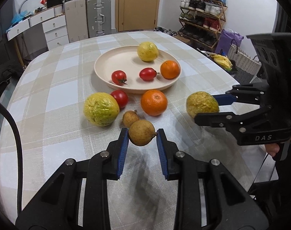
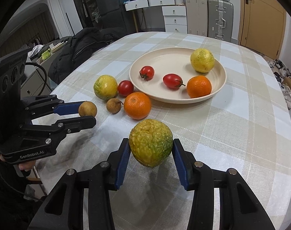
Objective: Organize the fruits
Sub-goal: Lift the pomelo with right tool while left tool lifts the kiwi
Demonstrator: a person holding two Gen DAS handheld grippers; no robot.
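Checked tablecloth; suitcases beside door.

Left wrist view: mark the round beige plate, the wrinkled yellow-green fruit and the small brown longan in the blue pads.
round beige plate (image 1: 107,61), left wrist view, bare inner floor.
wrinkled yellow-green fruit (image 1: 202,103), left wrist view, middle.
small brown longan (image 1: 142,132), left wrist view, middle.

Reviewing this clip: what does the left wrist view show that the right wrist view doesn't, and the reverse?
Only the left wrist view: a shoe rack and a basket with bananas beyond the table.

Only the right wrist view: a dark jacket heaped beside the table.

Both: the plate holding four fruits, four more fruits on the tablecloth, the left tool shut on a small brown fruit, and the right tool shut on a wrinkled yellow-green fruit.
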